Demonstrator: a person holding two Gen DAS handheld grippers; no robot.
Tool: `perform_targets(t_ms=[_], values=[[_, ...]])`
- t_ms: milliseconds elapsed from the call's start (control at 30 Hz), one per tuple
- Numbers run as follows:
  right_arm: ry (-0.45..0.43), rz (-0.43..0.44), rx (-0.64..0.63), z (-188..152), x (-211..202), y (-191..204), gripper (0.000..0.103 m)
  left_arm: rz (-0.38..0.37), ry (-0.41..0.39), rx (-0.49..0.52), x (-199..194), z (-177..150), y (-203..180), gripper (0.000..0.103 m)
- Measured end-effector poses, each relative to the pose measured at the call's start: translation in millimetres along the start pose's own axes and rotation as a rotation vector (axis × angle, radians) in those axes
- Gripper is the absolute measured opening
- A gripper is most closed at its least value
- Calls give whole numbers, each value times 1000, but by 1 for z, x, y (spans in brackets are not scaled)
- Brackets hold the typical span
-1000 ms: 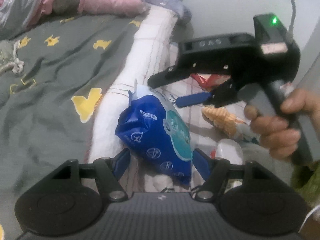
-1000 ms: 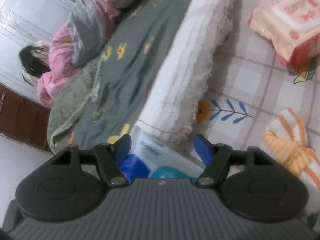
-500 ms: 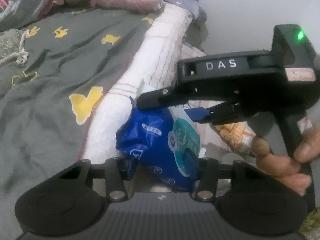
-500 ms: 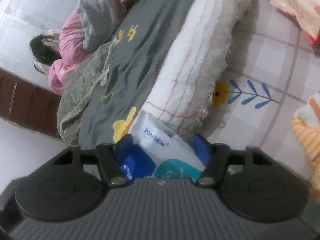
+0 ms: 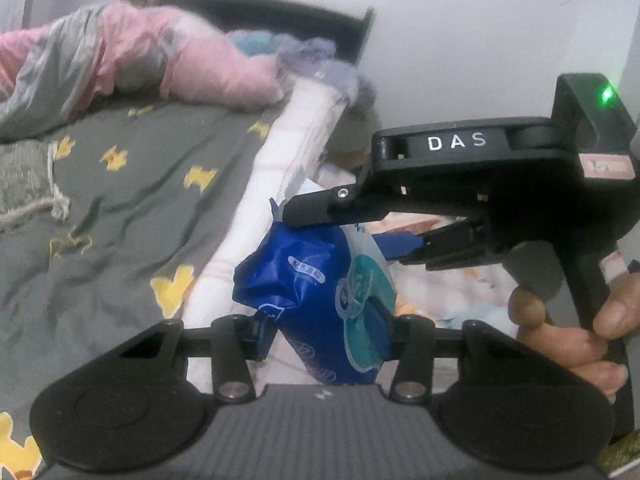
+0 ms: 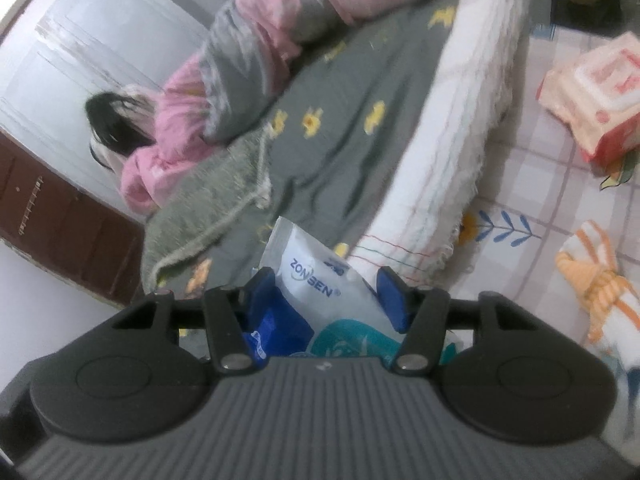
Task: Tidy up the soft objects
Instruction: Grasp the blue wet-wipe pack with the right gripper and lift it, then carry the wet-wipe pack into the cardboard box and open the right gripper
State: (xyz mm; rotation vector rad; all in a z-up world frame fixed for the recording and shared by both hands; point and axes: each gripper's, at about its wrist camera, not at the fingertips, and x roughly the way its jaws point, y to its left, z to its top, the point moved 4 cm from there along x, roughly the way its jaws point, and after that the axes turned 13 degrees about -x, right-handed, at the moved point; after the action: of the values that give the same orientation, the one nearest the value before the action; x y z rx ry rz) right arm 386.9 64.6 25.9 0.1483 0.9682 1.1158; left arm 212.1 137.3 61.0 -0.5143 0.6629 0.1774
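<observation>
A soft blue and white tissue pack (image 5: 320, 280) hangs above the bed's edge, held from two sides. My left gripper (image 5: 324, 328) is shut on its lower blue end, both pads pressing the wrapper. My right gripper (image 5: 340, 228) comes in from the right, held by a hand (image 5: 568, 328), and clamps the pack's white top. In the right wrist view the pack (image 6: 316, 280) sits between the blue pads of the right gripper (image 6: 328, 296), whose jaws are closing and touch it on both sides.
A grey bedspread (image 5: 120, 208) with yellow shapes lies left, edged by a white fringed blanket (image 6: 440, 140). A pink and grey quilt (image 5: 160, 68) is bunched at the back. On the checked sheet (image 6: 520, 184) lie an orange wipes pack (image 6: 592, 96) and an orange striped cloth (image 6: 600, 280).
Both grippers have narrowed onto the tissue pack and risen with it, lifting it off the sheet. The bed and the things on the sheet now look farther below.
</observation>
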Motion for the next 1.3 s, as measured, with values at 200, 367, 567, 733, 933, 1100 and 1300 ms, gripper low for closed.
perform_targets(t_ms=[200, 367, 567, 733, 933, 1100, 1300], values=[[-85, -15, 39, -12, -64, 16, 56, -59, -37, 68, -32, -10, -38, 47], [-171, -62, 76, -34, -129, 14, 56, -134, -30, 136, -47, -24, -87, 47], [-284, -147, 168, -70, -226, -17, 56, -267, 18, 245, -46, -50, -164, 47], [-351, -215, 292, -118, -300, -61, 56, -368, 136, 318, -26, -88, -227, 47], [-364, -313, 489, -200, -361, -121, 57, -440, 350, 382, 14, -147, -282, 47], [-342, -368, 639, -259, -378, -160, 58, -444, 516, 421, 48, -193, -309, 48], [-255, -450, 762, -303, -357, -205, 59, -340, 622, 455, 98, -217, -309, 55]])
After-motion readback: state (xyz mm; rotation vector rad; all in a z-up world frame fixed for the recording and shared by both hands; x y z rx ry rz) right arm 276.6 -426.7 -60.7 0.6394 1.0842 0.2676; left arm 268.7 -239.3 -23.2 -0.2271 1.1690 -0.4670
